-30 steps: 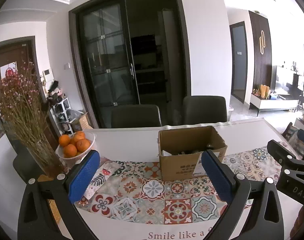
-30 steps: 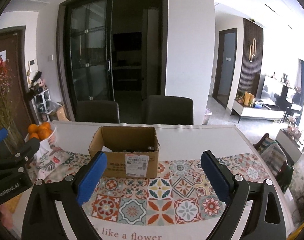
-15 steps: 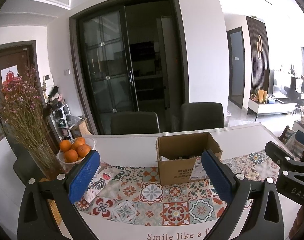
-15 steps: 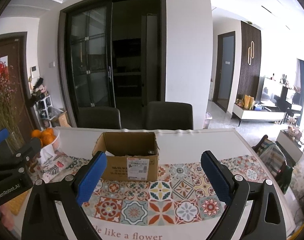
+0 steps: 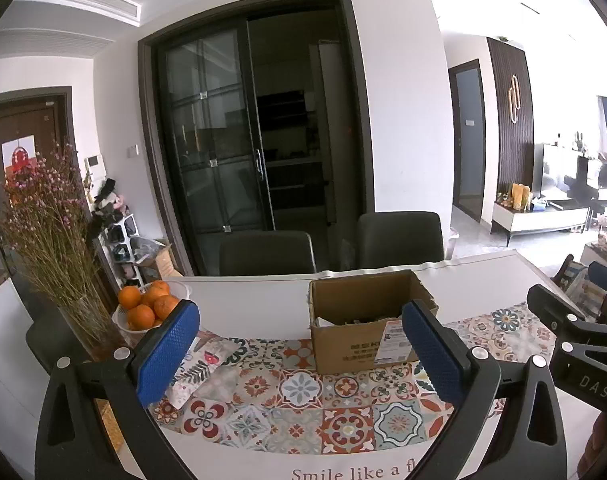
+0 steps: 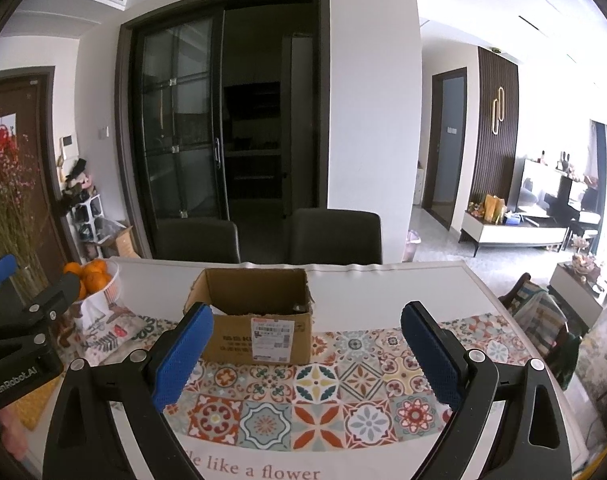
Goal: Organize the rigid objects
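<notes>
An open cardboard box [image 5: 363,328] [image 6: 259,316] stands on the patterned table runner [image 5: 303,396] [image 6: 343,392], with dark items and white paper partly visible inside. My left gripper [image 5: 303,316] hovers over the near side of the table, open and empty, its blue pads [image 5: 167,352] wide apart. To its right my right gripper [image 6: 307,316] is also open with nothing between its blue pads [image 6: 431,356]. Both point at the box from a short distance. Each gripper shows at the edge of the other's view.
A white bowl of oranges [image 5: 147,308] [image 6: 91,280] and a glass vase of dried flowers [image 5: 51,248] stand at the table's left end. A floral pouch [image 5: 199,364] lies beside them. Two dark chairs [image 5: 267,252] [image 6: 335,236] stand behind the table.
Both views have tilted slightly upward, so the box and table sit lower in frame. Both grippers stay open and empty.
</notes>
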### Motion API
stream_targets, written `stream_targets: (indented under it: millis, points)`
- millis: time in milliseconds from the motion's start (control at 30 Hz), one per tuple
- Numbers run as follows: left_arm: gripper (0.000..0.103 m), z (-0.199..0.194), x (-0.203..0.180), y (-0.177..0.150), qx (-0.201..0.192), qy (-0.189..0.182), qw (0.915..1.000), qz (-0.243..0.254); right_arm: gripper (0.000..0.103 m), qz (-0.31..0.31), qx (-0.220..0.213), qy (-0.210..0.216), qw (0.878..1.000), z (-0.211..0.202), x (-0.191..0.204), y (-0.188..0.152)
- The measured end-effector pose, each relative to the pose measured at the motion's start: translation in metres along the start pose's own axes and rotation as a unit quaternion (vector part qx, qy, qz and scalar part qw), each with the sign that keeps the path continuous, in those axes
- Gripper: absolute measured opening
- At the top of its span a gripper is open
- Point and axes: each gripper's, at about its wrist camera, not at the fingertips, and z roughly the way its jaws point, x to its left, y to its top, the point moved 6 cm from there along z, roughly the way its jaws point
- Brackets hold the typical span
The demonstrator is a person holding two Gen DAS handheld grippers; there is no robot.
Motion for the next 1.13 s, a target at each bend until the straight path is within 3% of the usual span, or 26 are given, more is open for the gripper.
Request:
stream_targets:
  millis: [1133]
  points:
    - [0.103,-0.0089,-0.0053,0.0087,-0.006,-0.005,1.0,-0.003,0.096,0.0,-0.008,0.001,1.0,-0.0085,-0.0029,0.0027]
